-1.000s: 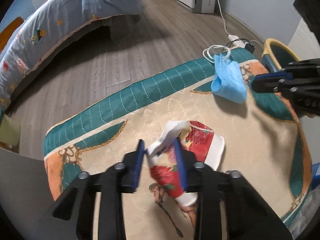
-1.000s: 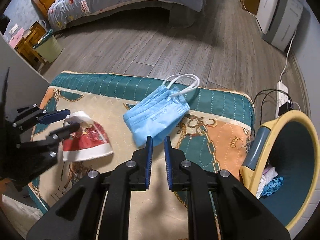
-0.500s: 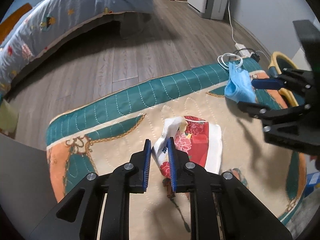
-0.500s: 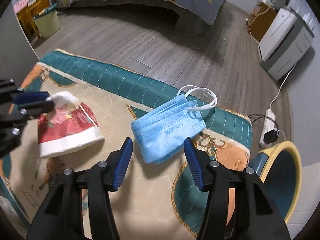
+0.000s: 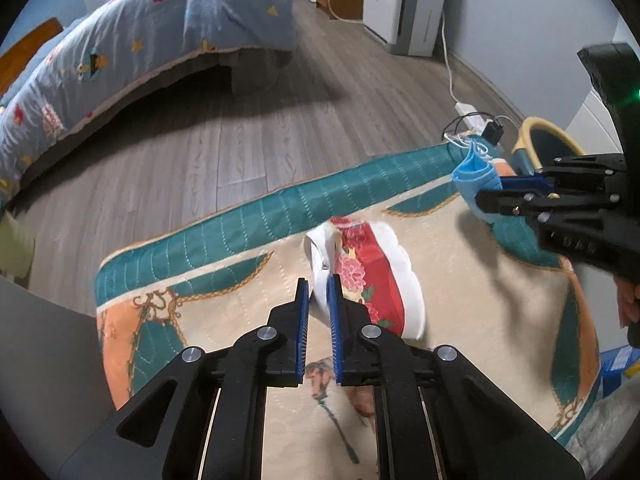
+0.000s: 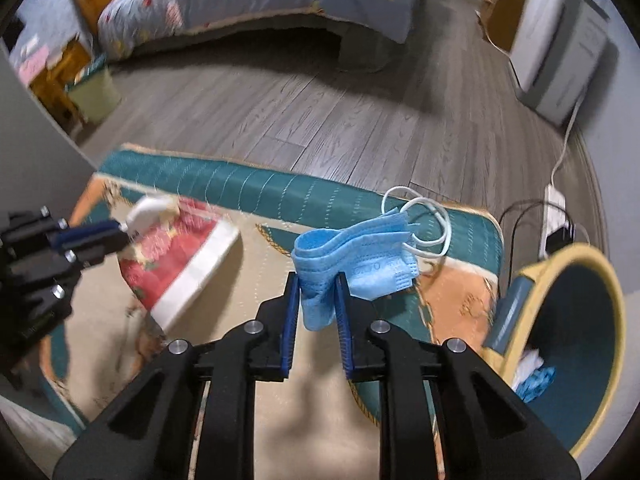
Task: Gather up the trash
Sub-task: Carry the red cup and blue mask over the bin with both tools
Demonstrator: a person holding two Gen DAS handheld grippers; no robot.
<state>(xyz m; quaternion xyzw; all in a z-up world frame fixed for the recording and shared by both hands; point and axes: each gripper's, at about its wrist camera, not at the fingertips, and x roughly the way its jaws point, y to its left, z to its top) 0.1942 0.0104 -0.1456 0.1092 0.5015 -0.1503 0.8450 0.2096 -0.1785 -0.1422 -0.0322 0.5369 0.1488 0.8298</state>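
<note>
Left gripper (image 5: 318, 284) is pinching the white rim of the flattened red floral paper cup (image 5: 374, 272), jaws having just closed on it; cup is lifting off the quilted mat (image 5: 256, 216); right gripper (image 6: 316, 280) is clamping the bunched blue face mask (image 6: 360, 256), jaws having just closed on it, ear loops dangling; yellow-rimmed bin (image 6: 600, 308) is sitting beside the mat's right edge, with trash inside.
</note>
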